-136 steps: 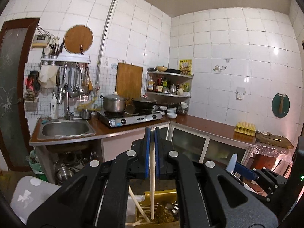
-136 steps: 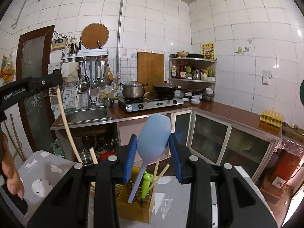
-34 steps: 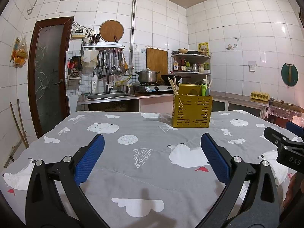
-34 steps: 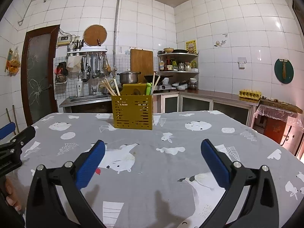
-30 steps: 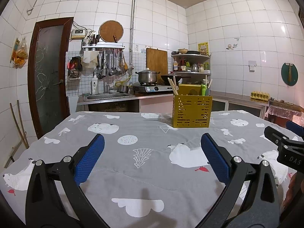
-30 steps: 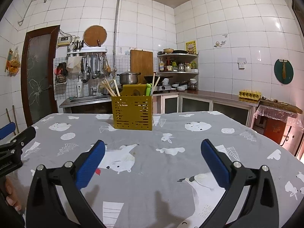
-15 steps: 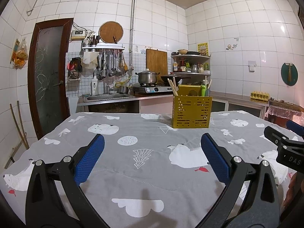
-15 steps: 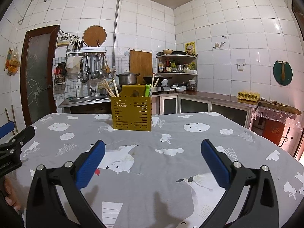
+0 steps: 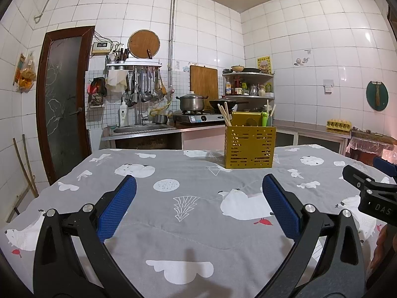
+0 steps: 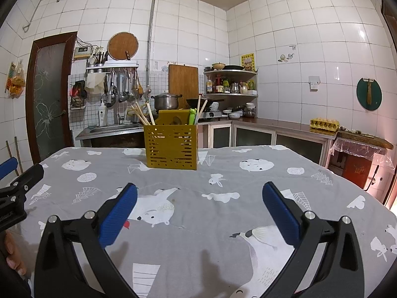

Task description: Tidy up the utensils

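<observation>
A yellow slotted utensil holder (image 9: 249, 147) stands upright on the far part of the grey patterned tablecloth (image 9: 188, 213); it also shows in the right wrist view (image 10: 171, 147). Wooden chopsticks (image 10: 142, 116) and a green utensil (image 10: 192, 116) stick up out of it. My left gripper (image 9: 198, 207) is open and empty, low over the near part of the table. My right gripper (image 10: 198, 207) is open and empty, also well short of the holder. The right gripper's side (image 9: 372, 191) shows at the right edge of the left wrist view.
Beyond the table is a kitchen counter with a sink (image 9: 144, 129), a gas stove (image 9: 196, 118) with a pot, and a corner shelf (image 9: 248, 84). An egg tray (image 10: 323, 124) sits on the right counter. A brown door (image 9: 64, 99) is on the left.
Earlier my left gripper held a chopstick and my right a blue spatula over the holder. Both have since let go, opened and pulled back. Over the last second almost nothing moves.
</observation>
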The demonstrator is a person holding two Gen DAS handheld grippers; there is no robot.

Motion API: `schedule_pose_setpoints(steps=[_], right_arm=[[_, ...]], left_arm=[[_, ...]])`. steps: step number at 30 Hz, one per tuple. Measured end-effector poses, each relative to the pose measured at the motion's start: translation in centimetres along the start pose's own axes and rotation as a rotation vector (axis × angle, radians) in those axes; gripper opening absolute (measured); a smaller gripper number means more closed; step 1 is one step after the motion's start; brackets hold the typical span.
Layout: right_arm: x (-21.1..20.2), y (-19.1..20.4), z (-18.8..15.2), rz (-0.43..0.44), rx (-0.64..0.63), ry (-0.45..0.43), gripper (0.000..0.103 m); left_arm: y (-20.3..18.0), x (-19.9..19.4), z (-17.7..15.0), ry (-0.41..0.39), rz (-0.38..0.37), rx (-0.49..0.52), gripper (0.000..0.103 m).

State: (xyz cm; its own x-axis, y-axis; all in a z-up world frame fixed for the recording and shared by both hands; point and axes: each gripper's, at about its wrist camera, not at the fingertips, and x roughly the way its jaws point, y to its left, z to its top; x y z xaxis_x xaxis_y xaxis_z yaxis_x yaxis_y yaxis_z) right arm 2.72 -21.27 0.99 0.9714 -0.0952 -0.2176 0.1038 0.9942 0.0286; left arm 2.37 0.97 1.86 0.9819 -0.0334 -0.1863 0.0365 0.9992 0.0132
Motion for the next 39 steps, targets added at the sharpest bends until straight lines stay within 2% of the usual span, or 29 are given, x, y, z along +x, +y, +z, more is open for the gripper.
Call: schedule_pose_setpoints(steps=[39], right_arm=[[0.13, -0.20, -0.15, -0.010, 0.001, 0.003, 0.098]], left_arm=[[0.09, 0.00, -0.10, -0.002, 0.000, 0.002, 0.098]])
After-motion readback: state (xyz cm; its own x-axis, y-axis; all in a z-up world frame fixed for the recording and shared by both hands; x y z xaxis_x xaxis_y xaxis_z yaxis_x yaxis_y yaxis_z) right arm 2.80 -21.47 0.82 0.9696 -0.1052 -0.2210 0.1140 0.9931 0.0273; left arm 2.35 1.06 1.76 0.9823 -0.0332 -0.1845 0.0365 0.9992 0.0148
